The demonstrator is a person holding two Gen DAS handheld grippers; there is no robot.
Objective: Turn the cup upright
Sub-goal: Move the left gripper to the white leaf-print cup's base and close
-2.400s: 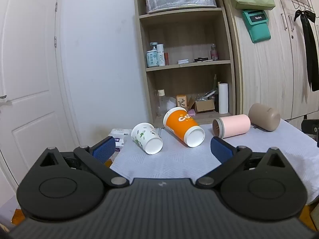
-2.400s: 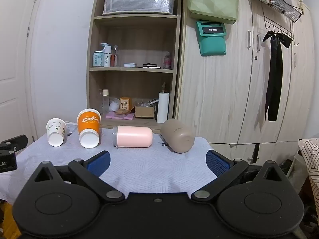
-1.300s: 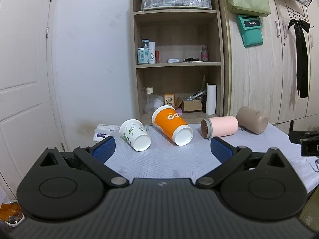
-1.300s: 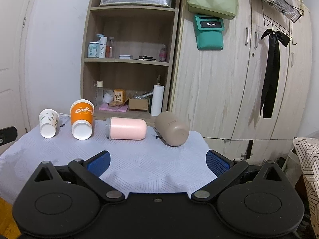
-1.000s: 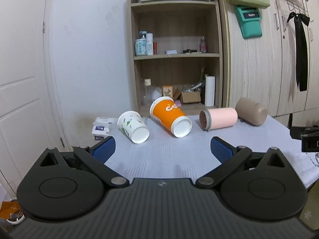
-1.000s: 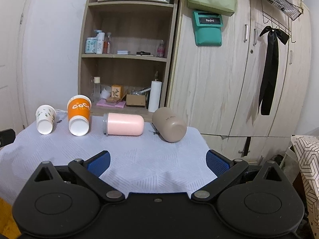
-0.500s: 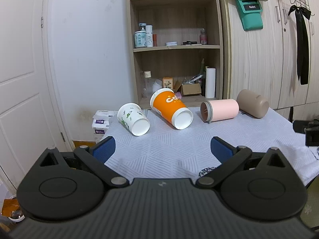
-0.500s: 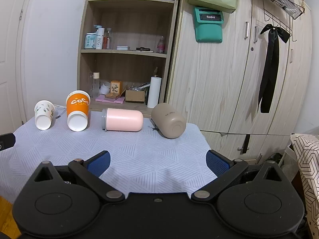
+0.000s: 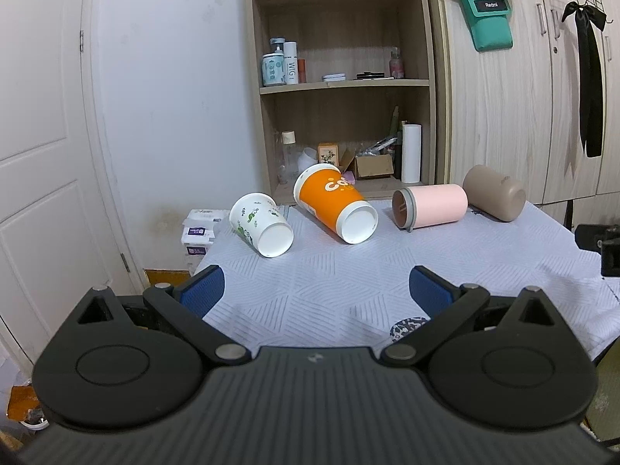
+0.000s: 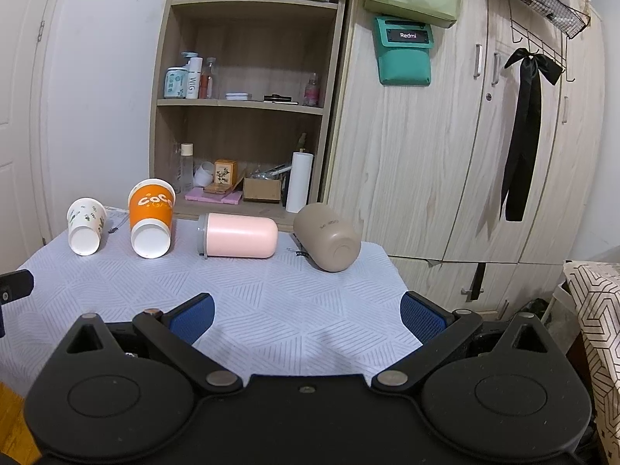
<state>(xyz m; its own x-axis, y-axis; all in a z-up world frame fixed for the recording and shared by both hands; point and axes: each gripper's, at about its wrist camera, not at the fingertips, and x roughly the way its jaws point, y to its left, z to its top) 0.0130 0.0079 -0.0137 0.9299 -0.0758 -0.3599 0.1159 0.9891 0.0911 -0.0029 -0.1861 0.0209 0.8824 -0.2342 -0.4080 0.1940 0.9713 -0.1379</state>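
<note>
Orange cup, leaf-printed white cup, pink tumbler, tan tumbler, grey-white line-patterned tablecloth.

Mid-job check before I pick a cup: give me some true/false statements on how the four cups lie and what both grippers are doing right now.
1. All four cups lie on their sides. True.
2. The orange cup stands upright. False: it lies tipped over.
3. The pink cup lies between the orange cup and the tan cup. True.
4. The left gripper is shut on the white cup. False: open, empty, apart from it.
5. The right gripper is open. True.
</note>
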